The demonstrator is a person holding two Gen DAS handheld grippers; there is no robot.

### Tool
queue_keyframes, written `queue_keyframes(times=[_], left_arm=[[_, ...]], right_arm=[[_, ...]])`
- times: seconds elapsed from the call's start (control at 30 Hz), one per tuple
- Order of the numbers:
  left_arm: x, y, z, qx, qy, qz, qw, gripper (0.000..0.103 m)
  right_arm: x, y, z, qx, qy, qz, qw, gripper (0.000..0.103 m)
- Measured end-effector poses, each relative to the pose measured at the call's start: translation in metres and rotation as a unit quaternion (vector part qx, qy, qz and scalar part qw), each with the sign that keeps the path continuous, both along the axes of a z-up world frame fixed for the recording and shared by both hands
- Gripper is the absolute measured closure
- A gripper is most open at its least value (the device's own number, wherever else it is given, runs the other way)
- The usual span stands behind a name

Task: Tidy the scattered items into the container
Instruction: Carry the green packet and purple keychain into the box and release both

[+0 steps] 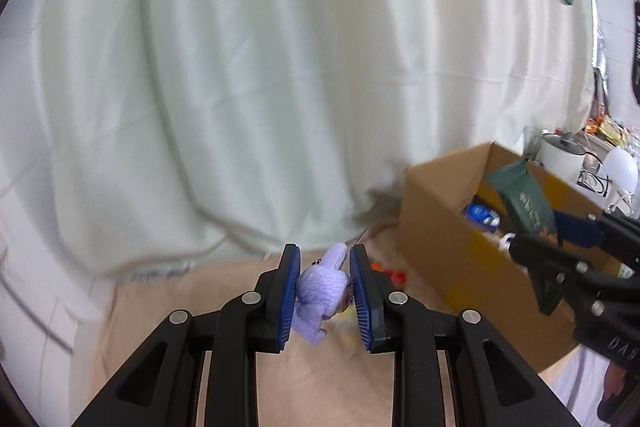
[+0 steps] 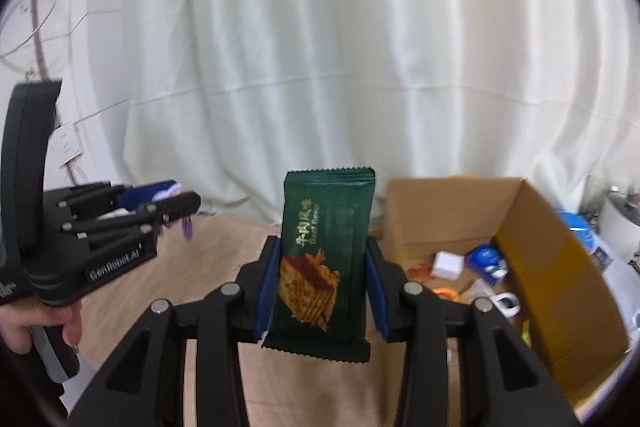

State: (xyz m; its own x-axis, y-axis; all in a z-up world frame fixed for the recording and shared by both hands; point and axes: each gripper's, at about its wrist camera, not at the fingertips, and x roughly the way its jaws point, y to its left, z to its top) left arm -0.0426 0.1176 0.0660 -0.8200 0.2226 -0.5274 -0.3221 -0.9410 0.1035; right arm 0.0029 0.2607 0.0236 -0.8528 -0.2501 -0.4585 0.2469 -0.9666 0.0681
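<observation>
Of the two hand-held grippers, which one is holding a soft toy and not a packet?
The left hand-held gripper: its pads squeeze a small purple knitted toy. The right hand-held gripper grips a flat dark green snack packet instead.

In the left wrist view the lower part of the purple knitted toy point(image 1: 320, 291) is hidden between the blue pads, and the cardboard box point(image 1: 440, 227) is blurred. The clutter point(image 1: 600, 131) behind it cannot be made out. In the right wrist view the box's right corner is cut off, and a hand point(image 2: 24, 323) is cropped at the left edge.
</observation>
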Motion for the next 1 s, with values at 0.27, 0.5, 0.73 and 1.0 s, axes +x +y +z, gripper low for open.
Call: queue_keyframes(times=[0.27, 0.5, 0.73, 1.0], left_arm=[[-0.018, 0.083, 0.036, 0.005, 0.017, -0.064, 0.9978, 0.076], [-0.027, 0.149, 0.029, -0.001, 0.000, -0.116, 0.9932, 0.076], [-0.033, 0.199, -0.006, -0.018, -0.038, -0.149, 0.9879, 0.076], [-0.037, 0.222, -0.049, -0.035, -0.072, -0.154, 0.9848, 0.076]], right_arm=[[-0.007, 0.062, 0.014, -0.002, 0.000, -0.060, 0.998, 0.058], [-0.007, 0.115, 0.007, -0.001, -0.015, -0.114, 0.993, 0.058], [-0.007, 0.152, -0.014, 0.001, -0.049, -0.150, 0.988, 0.058], [-0.006, 0.160, -0.046, -0.006, -0.085, -0.152, 0.985, 0.058]])
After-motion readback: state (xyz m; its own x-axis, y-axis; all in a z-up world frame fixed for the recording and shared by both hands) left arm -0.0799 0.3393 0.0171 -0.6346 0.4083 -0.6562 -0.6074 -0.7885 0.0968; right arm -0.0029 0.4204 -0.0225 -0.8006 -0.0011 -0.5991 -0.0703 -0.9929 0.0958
